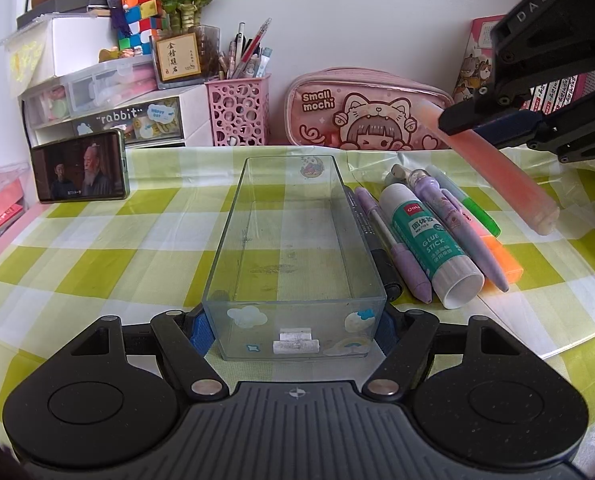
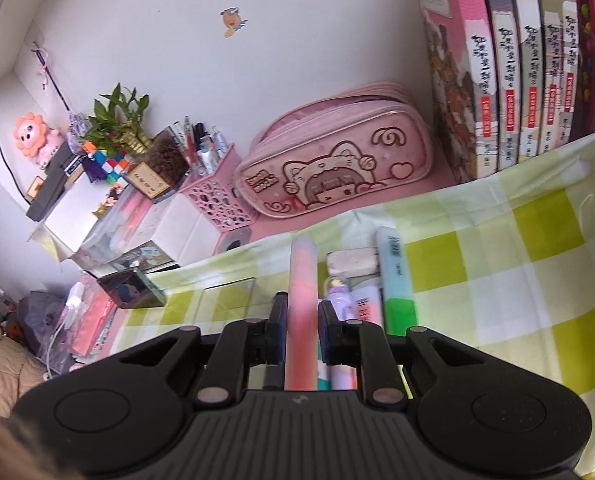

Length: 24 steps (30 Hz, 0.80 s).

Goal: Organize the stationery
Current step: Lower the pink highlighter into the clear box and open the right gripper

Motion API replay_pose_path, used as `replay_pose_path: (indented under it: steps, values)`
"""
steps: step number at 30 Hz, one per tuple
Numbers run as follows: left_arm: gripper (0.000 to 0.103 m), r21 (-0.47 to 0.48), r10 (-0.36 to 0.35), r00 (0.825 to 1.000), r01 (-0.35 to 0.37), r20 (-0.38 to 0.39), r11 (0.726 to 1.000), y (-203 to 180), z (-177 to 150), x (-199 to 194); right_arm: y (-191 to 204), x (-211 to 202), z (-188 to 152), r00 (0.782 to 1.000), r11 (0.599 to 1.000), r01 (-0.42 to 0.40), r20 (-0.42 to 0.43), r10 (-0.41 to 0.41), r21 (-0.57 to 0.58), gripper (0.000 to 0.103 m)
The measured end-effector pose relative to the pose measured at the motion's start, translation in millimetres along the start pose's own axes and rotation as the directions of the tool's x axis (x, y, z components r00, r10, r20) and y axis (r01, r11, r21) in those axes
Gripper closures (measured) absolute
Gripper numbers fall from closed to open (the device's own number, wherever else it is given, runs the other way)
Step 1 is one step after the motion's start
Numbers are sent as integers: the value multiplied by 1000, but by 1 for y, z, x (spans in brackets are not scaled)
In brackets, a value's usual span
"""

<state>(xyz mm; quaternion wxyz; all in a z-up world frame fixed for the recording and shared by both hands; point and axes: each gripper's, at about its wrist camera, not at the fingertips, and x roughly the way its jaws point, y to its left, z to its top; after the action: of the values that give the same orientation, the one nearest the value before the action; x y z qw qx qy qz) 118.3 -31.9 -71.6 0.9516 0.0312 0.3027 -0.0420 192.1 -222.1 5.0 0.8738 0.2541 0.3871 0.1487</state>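
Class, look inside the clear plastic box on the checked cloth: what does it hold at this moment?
The clear box holds no stationery; through its floor only the checked cloth shows. The pens and glue stick lie outside, beside it. The near corners sit behind the left tool, gripping it.

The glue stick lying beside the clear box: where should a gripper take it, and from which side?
Grip the glue stick across its round middle, coming from above. It lies flat, pens tight on both sides, so fingers must slip in along its length.

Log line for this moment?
left claw: shut on clear box | right claw: shut on pink highlighter, lifted | box: empty
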Motion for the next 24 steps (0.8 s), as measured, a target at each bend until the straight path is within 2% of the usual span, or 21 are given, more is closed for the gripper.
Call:
replay_pose_path:
  steps: [3,10,14,21,24]
  values:
    - [30,1,0,1000,0,0,1000,0,1,0,12,17,-2,998,998,-50,-47,51,27,82]
    - [30,4,-2,1000,2,1,1000,0,2,1,36,55,-3,988,994,-91,-120,98,60,82]
    - [30,4,-2,1000,2,1,1000,1,3,2,50,78,-4,984,998,-61,-167,64,23,82]
    - [30,5,-3,1000,3,1,1000,2,3,3,59,114,-15,960,999,-45,-277,39,-15,82]
    - [30,3,-4,1000,4,0,1000,4,4,5,63,117,-16,959,998,-44,-281,31,-41,81]
